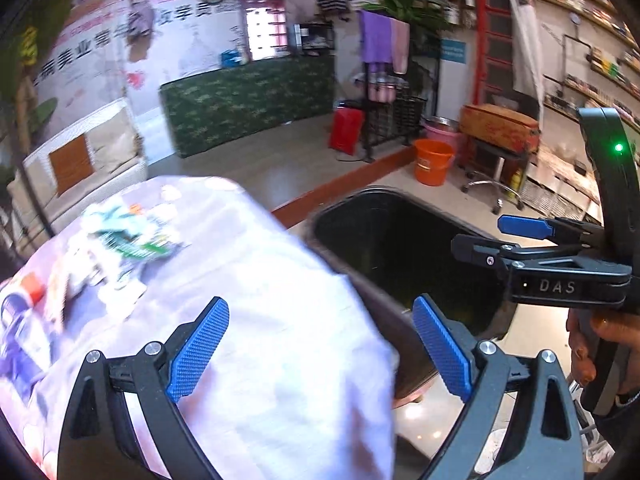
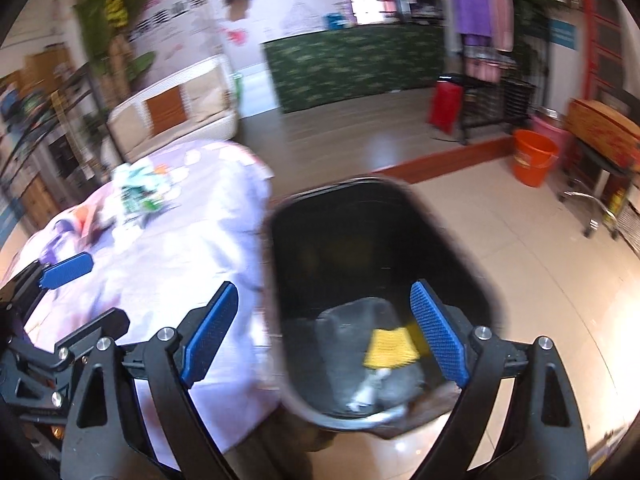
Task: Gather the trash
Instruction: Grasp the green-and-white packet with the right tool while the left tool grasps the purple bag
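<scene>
A black trash bin [image 2: 360, 240] stands on the floor beside a table with a pale lilac cloth [image 2: 180, 248]. Inside the bin lie a yellow wrapper [image 2: 390, 348] and a white scrap [image 2: 368, 392]. My right gripper [image 2: 324, 336] is open and empty above the bin's near rim. It also shows in the left wrist view [image 1: 486, 236] over the bin [image 1: 400, 248]. My left gripper [image 1: 320, 352] is open and empty over the table's edge. A heap of green and white wrappers [image 1: 128, 236] lies far on the cloth [image 1: 256, 280], blurred; it also shows in the right wrist view [image 2: 140, 188].
An orange bucket [image 1: 434, 160] and a pink tub [image 1: 442, 130] stand on the floor behind the bin. A stool on castors [image 1: 492, 184] is at the right. A blue and white bottle [image 1: 20, 332] lies at the table's left. A white sofa [image 2: 176, 112] stands behind the table.
</scene>
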Demonstrator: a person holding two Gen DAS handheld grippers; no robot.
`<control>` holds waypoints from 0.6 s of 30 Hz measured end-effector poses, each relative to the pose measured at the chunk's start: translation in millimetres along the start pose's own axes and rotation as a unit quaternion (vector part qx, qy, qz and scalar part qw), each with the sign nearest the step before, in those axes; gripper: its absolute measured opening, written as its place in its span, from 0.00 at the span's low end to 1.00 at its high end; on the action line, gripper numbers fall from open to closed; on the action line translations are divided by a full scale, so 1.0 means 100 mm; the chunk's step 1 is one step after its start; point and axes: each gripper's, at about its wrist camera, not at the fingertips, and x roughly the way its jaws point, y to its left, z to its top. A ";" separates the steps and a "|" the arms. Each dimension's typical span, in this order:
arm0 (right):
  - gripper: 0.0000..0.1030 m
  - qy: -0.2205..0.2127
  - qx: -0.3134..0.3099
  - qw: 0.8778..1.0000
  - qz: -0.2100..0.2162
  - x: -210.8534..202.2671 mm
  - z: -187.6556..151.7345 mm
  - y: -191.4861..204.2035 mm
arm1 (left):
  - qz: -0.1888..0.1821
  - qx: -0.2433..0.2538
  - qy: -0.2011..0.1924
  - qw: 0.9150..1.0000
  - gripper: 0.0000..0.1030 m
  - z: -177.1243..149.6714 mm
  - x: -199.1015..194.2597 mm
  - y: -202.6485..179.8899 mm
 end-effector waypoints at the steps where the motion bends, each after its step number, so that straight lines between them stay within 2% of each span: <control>1: 0.85 0.001 -0.008 1.000 0.011 0.02 0.01 0.08 | 0.008 -0.007 -0.001 1.000 0.90 -0.05 -0.05 0.11; 10: 0.85 0.026 -0.077 0.992 0.093 0.20 -0.01 0.87 | 0.083 -0.066 0.002 0.994 0.90 -0.39 -0.41 1.03; 14: 0.85 0.035 -0.110 0.987 0.109 0.28 -0.02 1.23 | 0.094 -0.099 0.017 0.990 0.90 -0.56 -0.50 1.41; 18: 0.85 0.042 -0.134 0.982 0.123 0.37 0.02 1.50 | 0.126 -0.111 0.028 0.985 0.90 -0.68 -0.61 1.80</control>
